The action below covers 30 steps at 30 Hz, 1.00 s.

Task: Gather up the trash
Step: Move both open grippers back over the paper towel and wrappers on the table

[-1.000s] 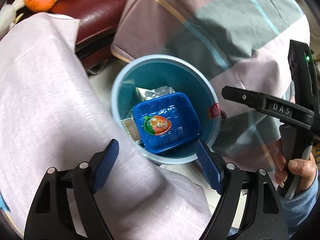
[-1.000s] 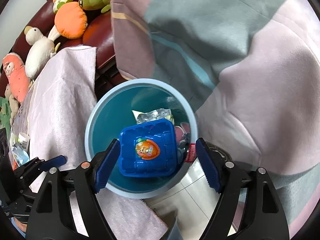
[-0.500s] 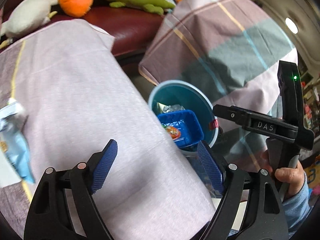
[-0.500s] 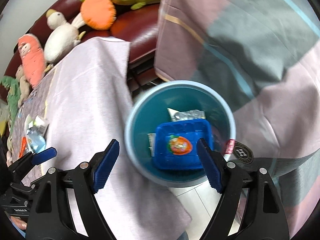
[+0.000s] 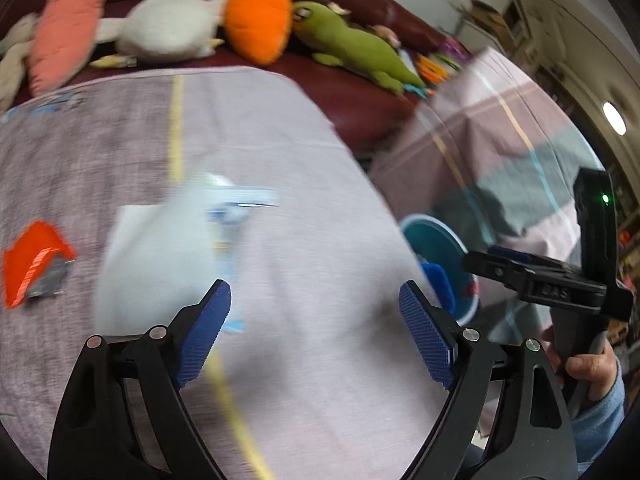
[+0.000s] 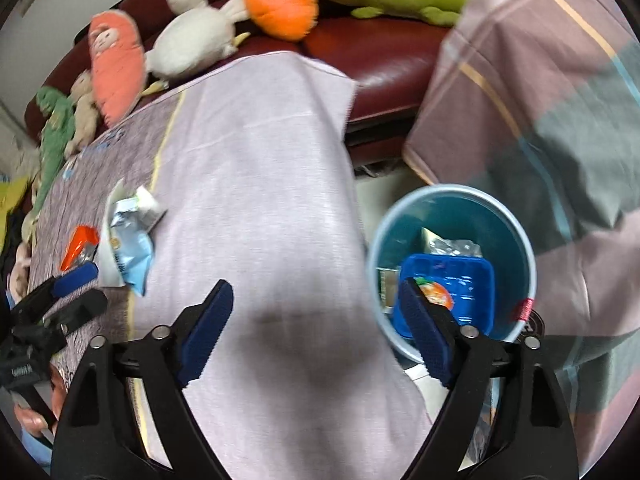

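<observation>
A pale lilac cloth-covered table [image 6: 260,184] carries a light-blue wrapper [image 6: 130,236] beside an orange wrapper [image 6: 78,246]

Dark red leather sofa [image 6: 384,48] at the back, lined with plush toys [image 5: 256,20]. In front, pink cloth [image 6: 260,200] over a table. At right, plaid blanket [image 6: 560,80]; tiled floor [image 6: 376,196] below; ceiling lamp [image 5: 614,118] lit.

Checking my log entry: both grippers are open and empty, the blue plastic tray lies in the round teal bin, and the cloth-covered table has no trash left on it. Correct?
Not quite: the right wrist view shows trash on the cloth-covered table: a pale blue wrapper and an orange wrapper. Otherwise correct: left gripper and right gripper open and empty, blue plastic tray in the teal bin.
</observation>
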{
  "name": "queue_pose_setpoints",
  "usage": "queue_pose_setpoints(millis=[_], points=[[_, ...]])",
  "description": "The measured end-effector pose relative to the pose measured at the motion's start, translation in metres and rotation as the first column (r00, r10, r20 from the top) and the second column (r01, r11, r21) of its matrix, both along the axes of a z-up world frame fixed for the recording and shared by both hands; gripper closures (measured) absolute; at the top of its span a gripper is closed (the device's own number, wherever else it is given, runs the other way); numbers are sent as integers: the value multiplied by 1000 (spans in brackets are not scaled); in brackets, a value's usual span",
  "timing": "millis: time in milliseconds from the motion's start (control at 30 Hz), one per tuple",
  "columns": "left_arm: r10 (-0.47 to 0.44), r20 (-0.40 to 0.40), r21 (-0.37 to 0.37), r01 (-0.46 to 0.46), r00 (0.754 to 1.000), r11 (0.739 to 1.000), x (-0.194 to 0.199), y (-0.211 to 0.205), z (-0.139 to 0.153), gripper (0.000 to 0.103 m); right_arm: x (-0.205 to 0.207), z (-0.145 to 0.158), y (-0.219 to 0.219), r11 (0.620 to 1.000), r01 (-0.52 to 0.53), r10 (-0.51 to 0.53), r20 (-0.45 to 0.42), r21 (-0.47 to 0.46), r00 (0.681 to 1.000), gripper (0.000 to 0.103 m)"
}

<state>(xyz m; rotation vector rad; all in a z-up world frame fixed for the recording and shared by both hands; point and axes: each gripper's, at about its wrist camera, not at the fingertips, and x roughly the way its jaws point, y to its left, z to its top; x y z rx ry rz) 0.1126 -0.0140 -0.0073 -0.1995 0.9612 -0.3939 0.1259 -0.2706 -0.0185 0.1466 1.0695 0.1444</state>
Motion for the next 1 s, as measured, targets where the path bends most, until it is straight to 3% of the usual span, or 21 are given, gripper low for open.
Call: queue_pose_setpoints(millis=[233, 433, 1000], points=[[108, 0, 18, -108, 994, 994, 0, 73, -9, 16, 8, 5, 55, 996, -84, 83, -21, -24, 996, 21], [152, -40, 22, -151, 988, 988, 5, 107, -28, 16, 13, 7, 89, 990, -136, 134, -37, -46, 990, 20], [149, -79, 33, -147, 986, 989, 22, 129, -49, 16, 38, -7, 124, 982, -177, 171, -96, -60, 981, 20]])
